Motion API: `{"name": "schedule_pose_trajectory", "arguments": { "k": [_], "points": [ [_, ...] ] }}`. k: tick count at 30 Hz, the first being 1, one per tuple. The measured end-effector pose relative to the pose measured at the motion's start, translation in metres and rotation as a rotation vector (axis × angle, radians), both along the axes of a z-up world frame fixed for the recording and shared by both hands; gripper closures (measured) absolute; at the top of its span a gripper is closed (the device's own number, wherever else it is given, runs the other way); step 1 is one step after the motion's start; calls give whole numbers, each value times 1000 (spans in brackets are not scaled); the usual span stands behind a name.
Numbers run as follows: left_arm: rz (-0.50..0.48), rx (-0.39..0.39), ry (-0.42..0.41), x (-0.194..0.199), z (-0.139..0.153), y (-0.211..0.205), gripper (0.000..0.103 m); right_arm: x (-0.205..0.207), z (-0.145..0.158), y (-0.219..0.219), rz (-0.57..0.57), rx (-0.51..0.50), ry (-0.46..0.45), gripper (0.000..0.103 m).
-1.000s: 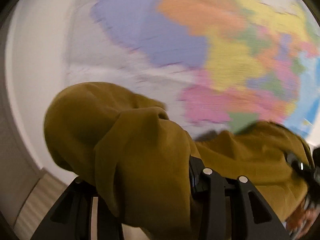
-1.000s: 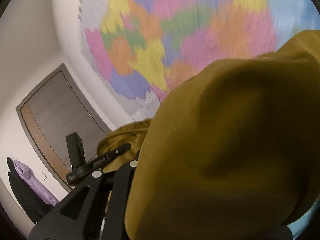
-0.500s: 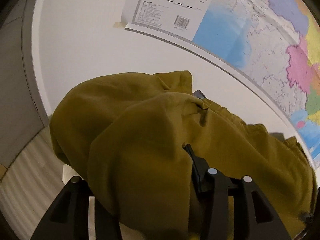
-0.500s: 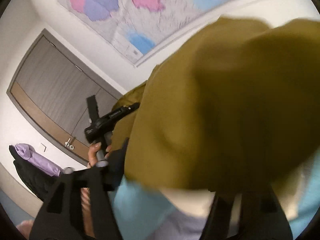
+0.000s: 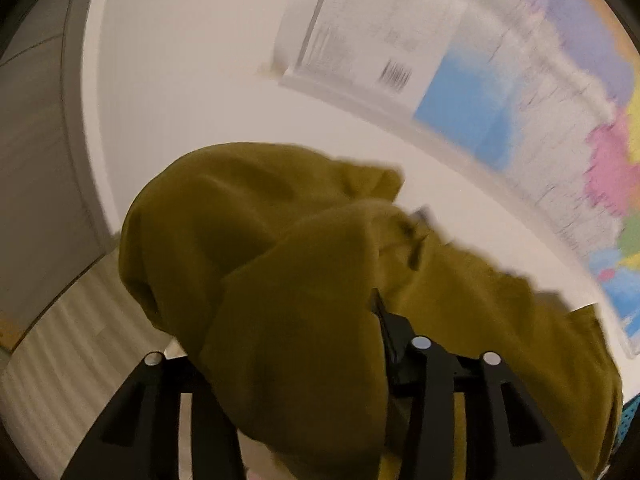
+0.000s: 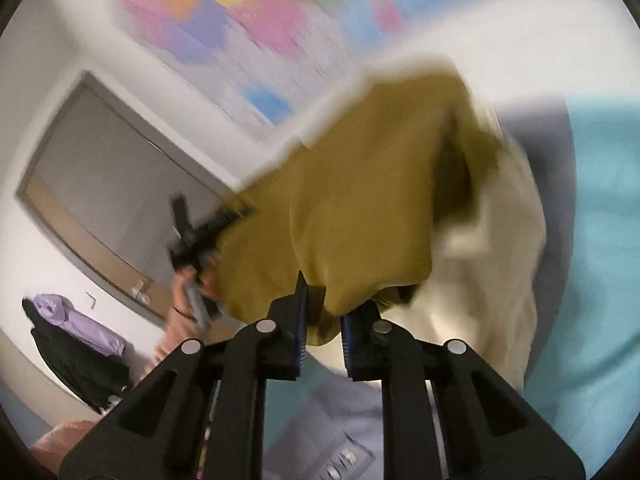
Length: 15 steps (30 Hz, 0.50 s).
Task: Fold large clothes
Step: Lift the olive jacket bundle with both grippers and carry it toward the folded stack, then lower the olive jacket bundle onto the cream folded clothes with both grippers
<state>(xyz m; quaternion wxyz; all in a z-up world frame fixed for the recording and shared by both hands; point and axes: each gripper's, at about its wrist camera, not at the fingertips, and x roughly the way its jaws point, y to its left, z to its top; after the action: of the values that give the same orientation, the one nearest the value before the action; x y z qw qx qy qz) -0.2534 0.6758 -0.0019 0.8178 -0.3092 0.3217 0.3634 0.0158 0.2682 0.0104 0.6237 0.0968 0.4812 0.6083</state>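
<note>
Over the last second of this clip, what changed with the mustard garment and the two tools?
Both cameras swung downward: the wall map slid toward the top of each view, and a blue surface with a cream cloth came into the right view. The mustard garment came down with them. Unchanged: the right tool and left tool stay clamped on it.

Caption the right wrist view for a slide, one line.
Right tongs pinch a mustard garment aloft before a blurred wall map.

Mustard-olive garment [image 6: 360, 208], black tool [image 6: 323, 332], pastel multicoloured map [image 5: 560, 92].
</note>
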Motion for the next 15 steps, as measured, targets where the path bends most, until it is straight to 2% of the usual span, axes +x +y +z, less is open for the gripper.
{"name": "schedule_pose_trajectory", "arguments": {
  "k": [2, 3, 4, 7, 10, 12, 14, 15],
  "points": [
    [-5, 5, 63, 3, -12, -7, 53, 1, -11, -1, -14, -31, 14, 85],
    [-4, 12, 68, 2, -13, -10, 52, 2, -11, -2, -27, -26, 21, 78],
    [1, 25, 78, 1, -11, -13, 46, 2, -8, -6, -42, -25, 13, 72],
    [6, 65, 102, -4, -2, -25, 42, -2, 3, -7, -46, -56, -39, 67],
    [-12, 127, 112, -15, 14, -46, 38, -5, 21, -5, -69, -70, -115, 62],
    [-42, 178, 100, -24, 26, -58, 34, -7, 45, -19, -145, -69, -256, 58],
    [-64, 275, 61, -39, 47, -82, 21, -6, 67, -30, -202, -28, -343, 57],
    [-73, 301, 37, -43, 54, -90, 21, -8, 73, -29, -196, 2, -358, 55]
  ]
}}
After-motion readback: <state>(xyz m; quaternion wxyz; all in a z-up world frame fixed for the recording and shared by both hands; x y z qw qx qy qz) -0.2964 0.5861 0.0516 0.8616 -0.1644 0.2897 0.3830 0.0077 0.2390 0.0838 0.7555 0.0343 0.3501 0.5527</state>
